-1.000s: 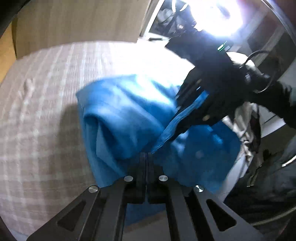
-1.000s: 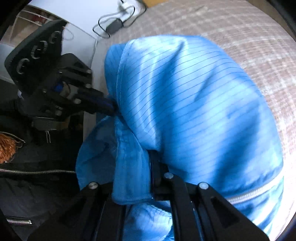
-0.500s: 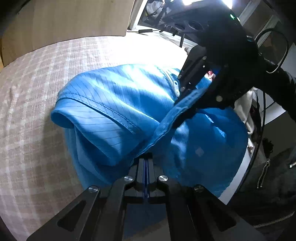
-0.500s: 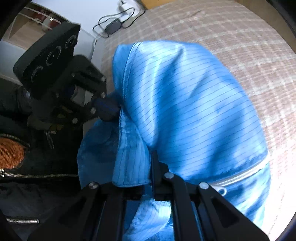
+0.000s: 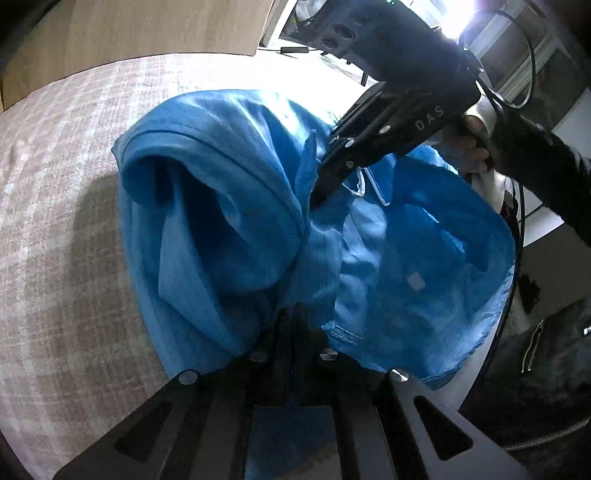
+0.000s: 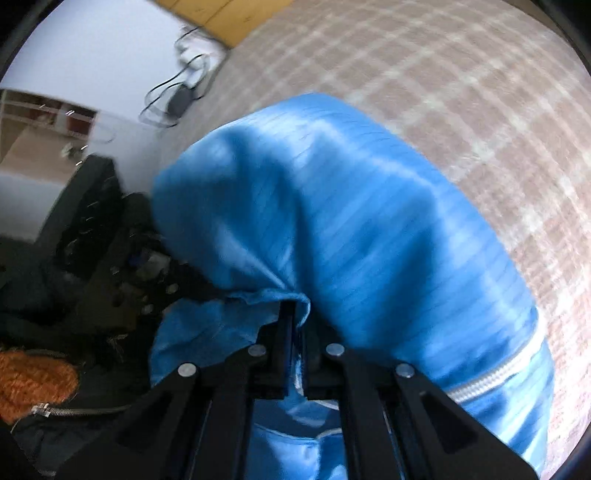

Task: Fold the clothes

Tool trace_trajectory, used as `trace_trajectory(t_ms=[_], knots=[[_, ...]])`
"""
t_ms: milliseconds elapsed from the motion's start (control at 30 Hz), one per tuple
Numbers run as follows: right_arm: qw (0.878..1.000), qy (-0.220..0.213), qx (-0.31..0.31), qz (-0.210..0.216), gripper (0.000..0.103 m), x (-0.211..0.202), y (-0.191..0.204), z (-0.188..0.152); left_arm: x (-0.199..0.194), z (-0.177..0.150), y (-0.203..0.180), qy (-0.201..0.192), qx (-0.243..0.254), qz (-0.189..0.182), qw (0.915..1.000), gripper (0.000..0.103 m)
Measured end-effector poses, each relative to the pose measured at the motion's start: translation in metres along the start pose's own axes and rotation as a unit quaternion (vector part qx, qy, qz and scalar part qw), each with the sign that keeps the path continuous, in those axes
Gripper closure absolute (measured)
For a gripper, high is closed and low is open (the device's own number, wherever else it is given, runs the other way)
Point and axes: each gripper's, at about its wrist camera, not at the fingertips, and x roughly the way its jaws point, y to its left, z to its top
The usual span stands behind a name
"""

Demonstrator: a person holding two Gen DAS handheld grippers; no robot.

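Note:
A bright blue pin-striped garment with a white zipper lies bunched on a beige plaid bedspread. My left gripper is shut on a fold of the blue cloth at the bottom of the left wrist view. In that same view the right gripper reaches in from the upper right, pinching the fabric near a white drawstring. In the right wrist view my right gripper is shut on a gathered edge of the blue garment; the left gripper shows dark and blurred at left.
A person's dark sleeve and hand hold the right gripper. A dark zipped jacket with orange fabric lies at lower left. Cables and a charger rest on a white surface beyond the bed. A wooden panel stands behind.
The left gripper has sunk toward the bed with the cloth. The right gripper has swung sideways and rolled, bunching the blue garment tighter between the two grippers.

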Motion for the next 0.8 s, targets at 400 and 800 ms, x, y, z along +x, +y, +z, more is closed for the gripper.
trace_trajectory(t_ms=[400,800], knots=[[0.977,-0.188,-0.028,-0.095,0.097,-0.079,0.071,-0.037,-0.031,0.029,-0.019,-0.033,0.038,0.004,0.9987,0.102],[0.959,-0.196,0.051,-0.199,0.095,-0.049,0.107,-0.075,-0.079,0.001,-0.017,-0.040,-0.037,0.056,0.9969,0.098]])
